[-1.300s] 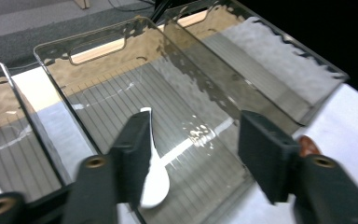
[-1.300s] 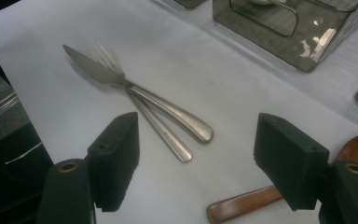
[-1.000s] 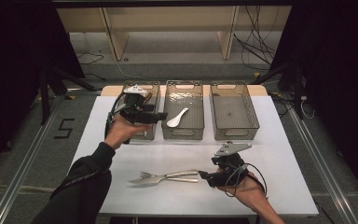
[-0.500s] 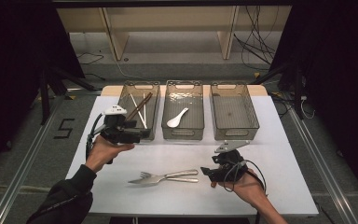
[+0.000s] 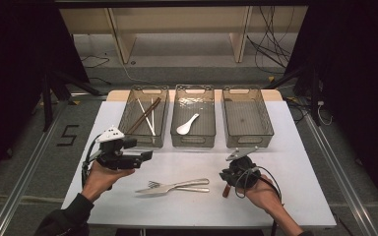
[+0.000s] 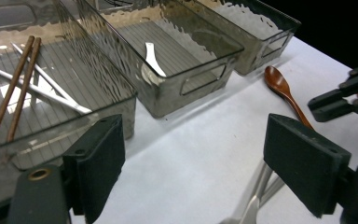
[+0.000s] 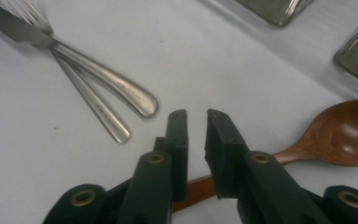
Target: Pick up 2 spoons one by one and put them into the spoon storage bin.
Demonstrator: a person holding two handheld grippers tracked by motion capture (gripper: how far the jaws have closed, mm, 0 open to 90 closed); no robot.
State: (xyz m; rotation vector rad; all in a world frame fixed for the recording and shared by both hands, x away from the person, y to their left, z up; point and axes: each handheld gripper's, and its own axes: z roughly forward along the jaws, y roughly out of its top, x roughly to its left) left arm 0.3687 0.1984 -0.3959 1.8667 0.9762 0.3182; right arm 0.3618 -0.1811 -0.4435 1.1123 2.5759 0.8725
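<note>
Fork (image 5: 153,185) and knife (image 5: 177,186) lie beside right gripper (image 7: 196,116).

Light falls from overhead onto the white table (image 5: 285,167), which reads bright while the surroundings sink to near black. The high view is soft and grainy. Glare ripples along the clear bins' (image 6: 177,60) textured walls in the left gripper view. In the right gripper view the black jaws are dim and blurred; the fork and knife handles (image 7: 116,100) carry soft highlights and faint shadows.
</note>
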